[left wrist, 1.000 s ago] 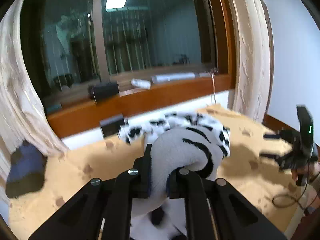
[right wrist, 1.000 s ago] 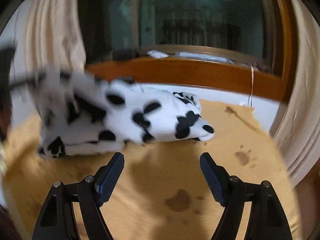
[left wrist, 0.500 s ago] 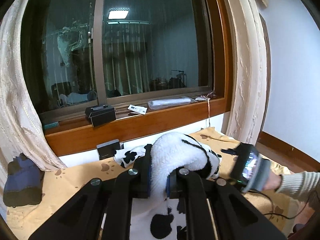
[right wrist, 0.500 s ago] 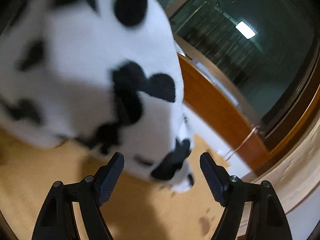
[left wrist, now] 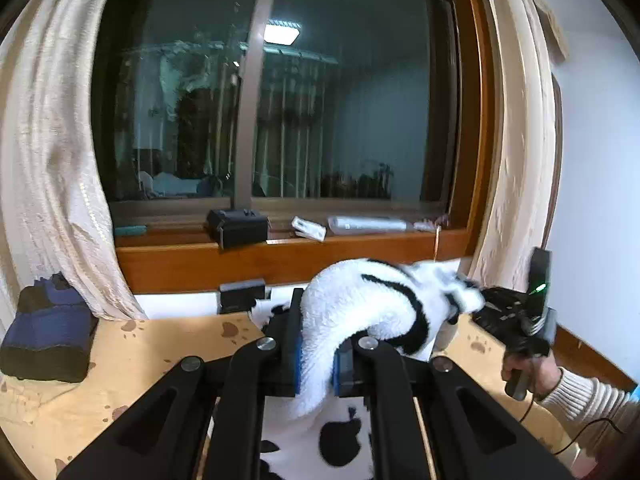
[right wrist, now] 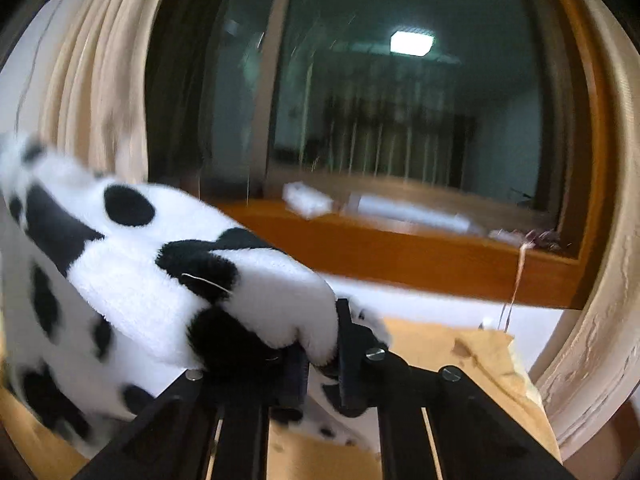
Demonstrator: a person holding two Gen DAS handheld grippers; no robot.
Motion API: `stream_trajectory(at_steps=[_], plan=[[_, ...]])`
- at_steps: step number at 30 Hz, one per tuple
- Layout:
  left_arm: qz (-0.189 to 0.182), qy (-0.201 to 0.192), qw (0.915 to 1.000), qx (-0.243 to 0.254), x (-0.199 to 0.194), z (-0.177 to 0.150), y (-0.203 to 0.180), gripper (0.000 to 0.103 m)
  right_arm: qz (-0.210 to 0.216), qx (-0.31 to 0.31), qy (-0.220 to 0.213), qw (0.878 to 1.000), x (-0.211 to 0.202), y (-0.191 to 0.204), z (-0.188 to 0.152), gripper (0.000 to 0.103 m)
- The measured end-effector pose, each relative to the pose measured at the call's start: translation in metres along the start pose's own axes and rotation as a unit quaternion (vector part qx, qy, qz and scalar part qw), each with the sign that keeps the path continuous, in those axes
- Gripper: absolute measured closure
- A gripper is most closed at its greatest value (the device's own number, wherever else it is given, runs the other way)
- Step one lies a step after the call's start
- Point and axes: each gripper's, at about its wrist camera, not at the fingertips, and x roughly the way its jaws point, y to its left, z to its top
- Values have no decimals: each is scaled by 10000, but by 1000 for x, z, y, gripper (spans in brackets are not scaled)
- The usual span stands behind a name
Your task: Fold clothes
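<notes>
A fluffy white garment with black cow spots (left wrist: pixel 352 304) hangs lifted above a tan paw-print cover (left wrist: pixel 140 352). My left gripper (left wrist: pixel 316 344) is shut on a fold of it, blue pads pressing the fleece from both sides. Off to the right, my right gripper (left wrist: pixel 478 306) has another edge, with a person's hand (left wrist: pixel 524 368) and ribbed sleeve behind it. In the right wrist view the garment (right wrist: pixel 160 280) bulges over the right gripper (right wrist: pixel 322 344), whose jaws are closing tight on the fleece. The cloth stretches between both grips; its lower part is hidden.
A folded navy item (left wrist: pixel 48 340) lies at the cover's left end. The wooden windowsill (left wrist: pixel 280 256) carries a black box (left wrist: pixel 240 228) and small white packs. Cream curtains (left wrist: pixel 52 160) hang on both sides. A cable (left wrist: pixel 568 436) trails at the right.
My right gripper went from wide open in front of the garment to clamped on its edge. Both grippers rose, lifting the garment off the cover; the view now shows more window.
</notes>
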Motion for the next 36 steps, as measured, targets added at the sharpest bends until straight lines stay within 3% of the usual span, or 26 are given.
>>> stream_trajectory(at_steps=[4,12,18,26,27,29,30,31,33,36], plan=[[17,-525,9985,-140,-39,13,6,92,403,340,-428,9977,-47,2,35,91],[277,-1479,9885,-113,-115,33,4,91,1345,476,-453,9887,-90,33,60,91],[303,-1836,9825,-5,-154,46,-5,91,1336,295,-834,9871,-121,64,62,91],[242,-1952,9793,467,-177,59,-34,92,1416,-80,-407,9891,-96,107,28,88],[239,-1969,9789,501,-180,59,-37,92,1473,-70,-372,9884,-94,112,22,82],[319,-2042,9770,523,-186,61,-40,91,1614,-15,-337,9863,-89,121,11,59],[328,-2067,9764,539,-191,61,-41,91,1627,28,-363,9860,-91,122,8,26],[344,-2087,9758,557,-195,61,-42,91,1633,78,-447,9855,-92,123,2,4],[378,-2110,9750,590,-200,60,-44,91,1649,97,-627,9843,-94,125,-7,0],[389,-2090,9754,585,-203,60,-45,91,2077,147,-453,9770,-90,132,-20,1]])
